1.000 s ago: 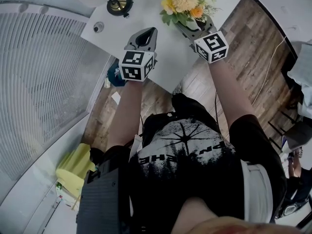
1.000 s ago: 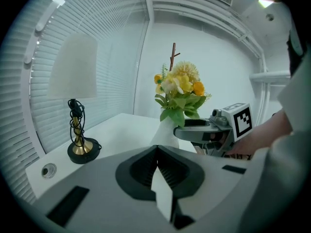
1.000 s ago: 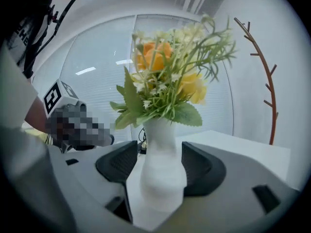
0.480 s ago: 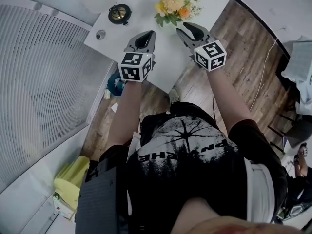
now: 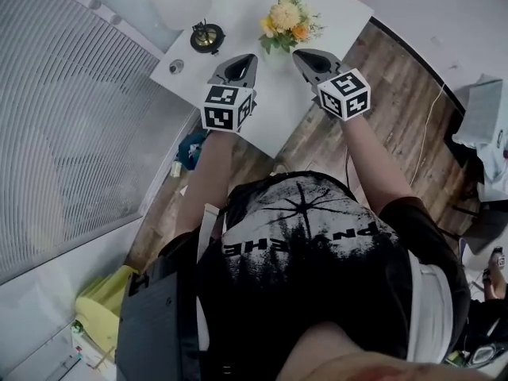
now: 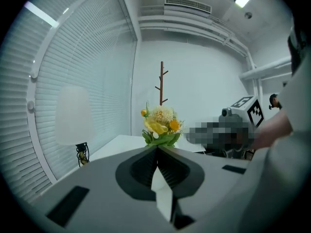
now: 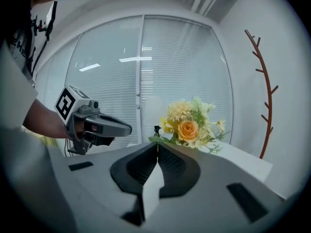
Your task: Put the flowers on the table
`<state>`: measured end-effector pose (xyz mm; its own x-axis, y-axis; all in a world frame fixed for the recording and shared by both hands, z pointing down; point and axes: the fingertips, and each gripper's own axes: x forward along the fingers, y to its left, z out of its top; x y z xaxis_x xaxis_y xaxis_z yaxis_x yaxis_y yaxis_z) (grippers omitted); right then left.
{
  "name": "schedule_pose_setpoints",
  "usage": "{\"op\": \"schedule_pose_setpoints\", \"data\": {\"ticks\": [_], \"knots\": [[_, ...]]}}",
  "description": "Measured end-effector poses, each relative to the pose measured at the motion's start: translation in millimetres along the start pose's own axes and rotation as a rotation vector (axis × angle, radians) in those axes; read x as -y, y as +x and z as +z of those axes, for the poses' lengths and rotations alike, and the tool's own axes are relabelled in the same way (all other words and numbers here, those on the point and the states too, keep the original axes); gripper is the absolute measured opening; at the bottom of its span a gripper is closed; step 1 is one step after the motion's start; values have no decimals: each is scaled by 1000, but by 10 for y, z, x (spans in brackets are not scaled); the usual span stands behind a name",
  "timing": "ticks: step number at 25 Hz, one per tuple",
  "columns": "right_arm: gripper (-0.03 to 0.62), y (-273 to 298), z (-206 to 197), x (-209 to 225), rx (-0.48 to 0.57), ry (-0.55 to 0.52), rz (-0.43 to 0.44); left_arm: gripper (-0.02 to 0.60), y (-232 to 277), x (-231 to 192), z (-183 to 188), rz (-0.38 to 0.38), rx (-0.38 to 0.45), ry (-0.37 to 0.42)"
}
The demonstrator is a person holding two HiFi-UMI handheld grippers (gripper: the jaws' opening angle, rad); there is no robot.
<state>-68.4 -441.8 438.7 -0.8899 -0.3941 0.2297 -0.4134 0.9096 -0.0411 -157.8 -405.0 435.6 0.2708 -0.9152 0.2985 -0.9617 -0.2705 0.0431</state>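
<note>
The flowers (image 5: 287, 24), a small bunch of yellow, cream and orange blooms over green leaves, are seen standing upright on the white table (image 5: 266, 105), near its far end. They are held by neither gripper.

The left gripper (image 5: 244, 58) is held over the table with its jaws shut tip to tip, and nothing is caught between them. In the left gripper view the flowers (image 6: 160, 126) are seen just beyond the closed tips (image 6: 157, 148). The right gripper (image 5: 298, 54) is held beside it, near the table's right edge. Its jaws are closing and are seen met in a thin line (image 7: 157, 144), with nothing between them. The flowers (image 7: 189, 125) are seen ahead and a little right of that line.

To the left of the flowers a table lamp is placed, with a white shade (image 6: 73, 115) over a dark base (image 5: 206, 36). A small round object (image 5: 176, 67) lies near the table's left corner; what it is cannot be told. The path between the grippers and the flowers is blocked by nothing.

Window blinds (image 5: 79, 133) are seen at the left. A brown branch-like stand (image 7: 262, 96) rises by the wall behind the table. Wooden flooring (image 5: 397, 94) is seen at the right.
</note>
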Motion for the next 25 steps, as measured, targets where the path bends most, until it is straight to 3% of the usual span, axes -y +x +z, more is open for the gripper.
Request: {"op": "schedule_pose_setpoints", "data": {"ticks": [7,25], "knots": [[17,23,197,-135,13,-33,25,11,-32,23,45,2,12,14],[15,29,125,-145,-4,-57,21,11,-6,4,-15,14,8,1]]}}
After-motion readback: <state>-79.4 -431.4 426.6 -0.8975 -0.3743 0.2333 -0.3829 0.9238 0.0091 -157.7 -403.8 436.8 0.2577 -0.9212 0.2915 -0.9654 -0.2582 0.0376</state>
